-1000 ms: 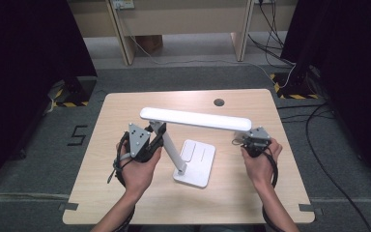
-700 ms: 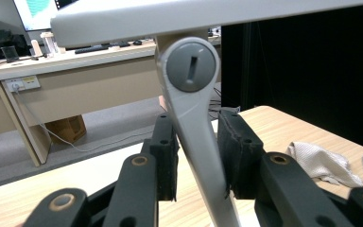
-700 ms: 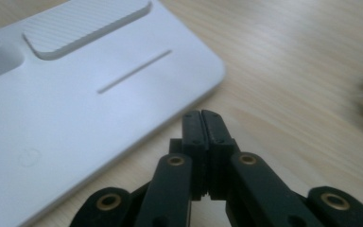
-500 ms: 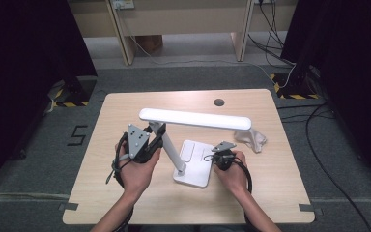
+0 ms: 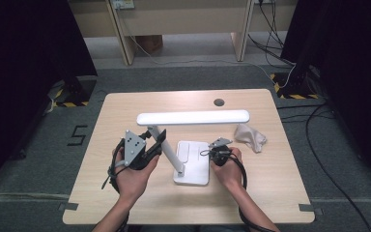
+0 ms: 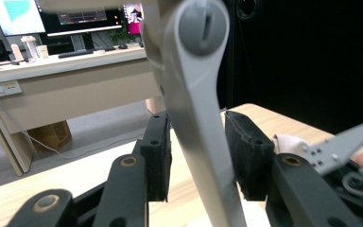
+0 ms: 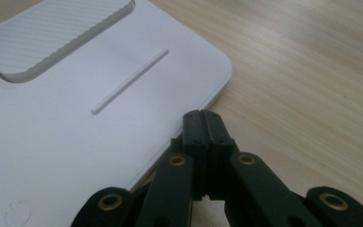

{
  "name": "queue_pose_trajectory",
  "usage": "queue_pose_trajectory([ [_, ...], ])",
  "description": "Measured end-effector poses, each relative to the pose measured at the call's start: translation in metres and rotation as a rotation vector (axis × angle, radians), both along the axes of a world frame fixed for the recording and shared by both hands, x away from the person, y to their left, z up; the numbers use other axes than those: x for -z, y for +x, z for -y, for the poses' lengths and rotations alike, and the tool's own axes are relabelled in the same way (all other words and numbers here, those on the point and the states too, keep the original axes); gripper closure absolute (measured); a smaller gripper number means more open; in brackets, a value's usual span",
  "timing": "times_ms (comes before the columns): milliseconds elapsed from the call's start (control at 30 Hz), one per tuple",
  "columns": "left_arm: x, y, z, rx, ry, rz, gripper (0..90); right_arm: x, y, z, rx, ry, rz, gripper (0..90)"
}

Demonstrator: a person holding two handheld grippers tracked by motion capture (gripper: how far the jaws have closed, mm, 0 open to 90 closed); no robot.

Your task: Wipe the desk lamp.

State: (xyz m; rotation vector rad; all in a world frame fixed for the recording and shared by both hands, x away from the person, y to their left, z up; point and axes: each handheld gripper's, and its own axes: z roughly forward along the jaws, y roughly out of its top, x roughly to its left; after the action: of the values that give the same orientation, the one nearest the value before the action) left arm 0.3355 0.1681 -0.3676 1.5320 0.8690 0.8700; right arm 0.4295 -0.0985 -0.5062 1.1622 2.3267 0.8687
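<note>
Left hand-held gripper (image 5: pixel 155 145) astride lamp arm (image 5: pixel 166 151) (pads apart)

The lamp (image 5: pixel 192 145) is being carried mid-tabletop (image 5: pixel 125 108), its base (image 5: pixel 193 162) lying near; the cloth (image 5: pixel 251 136) is lying to its right, the grommet hole (image 5: pixel 219 102) far behind it.

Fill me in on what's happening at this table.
A person works on a white desk lamp with a gripper in each hand. The left gripper has the lamp's arm between its fingers; they have just been opening, and a gap shows on each side. The right gripper is shut with nothing in it, its tips at the edge of the lamp's base. A crumpled cloth lies on the table, beyond the right hand.
</note>
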Motion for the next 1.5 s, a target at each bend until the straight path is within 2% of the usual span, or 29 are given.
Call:
queue_pose_trajectory([
  [300,0.001,-0.002,-0.002,0.014,-0.002,0.002,60.7,-0.002,-0.001,0.0,0.0,0.014,0.007,83.1],
  [467,0.002,-0.005,-0.003,0.045,-0.001,0.007,52.4,-0.005,-0.004,0.006,-0.003,0.009,0.021,76.7],
  [567,0.003,-0.006,-0.005,0.067,-0.002,-0.003,47.0,-0.008,-0.006,0.011,-0.009,0.009,0.033,72.5],
  [667,0.005,-0.009,-0.008,0.076,-0.004,-0.013,45.8,-0.01,-0.009,0.014,-0.021,0.011,0.034,69.4],
  [1000,0.012,-0.02,-0.021,0.119,-0.026,-0.015,42.4,-0.017,-0.023,0.027,-0.029,0.006,0.087,65.6],
  [1167,0.023,-0.026,-0.027,0.133,-0.017,-0.028,42.2,-0.02,-0.03,0.037,-0.026,0.009,0.096,64.4],
  [1367,0.042,-0.031,-0.032,0.158,0.0,-0.067,42.2,-0.023,-0.04,0.05,-0.031,0.043,0.102,62.6],
  [1500,0.056,-0.033,-0.034,0.172,0.027,-0.091,42.2,-0.022,-0.047,0.058,-0.05,0.066,0.106,60.8],
])
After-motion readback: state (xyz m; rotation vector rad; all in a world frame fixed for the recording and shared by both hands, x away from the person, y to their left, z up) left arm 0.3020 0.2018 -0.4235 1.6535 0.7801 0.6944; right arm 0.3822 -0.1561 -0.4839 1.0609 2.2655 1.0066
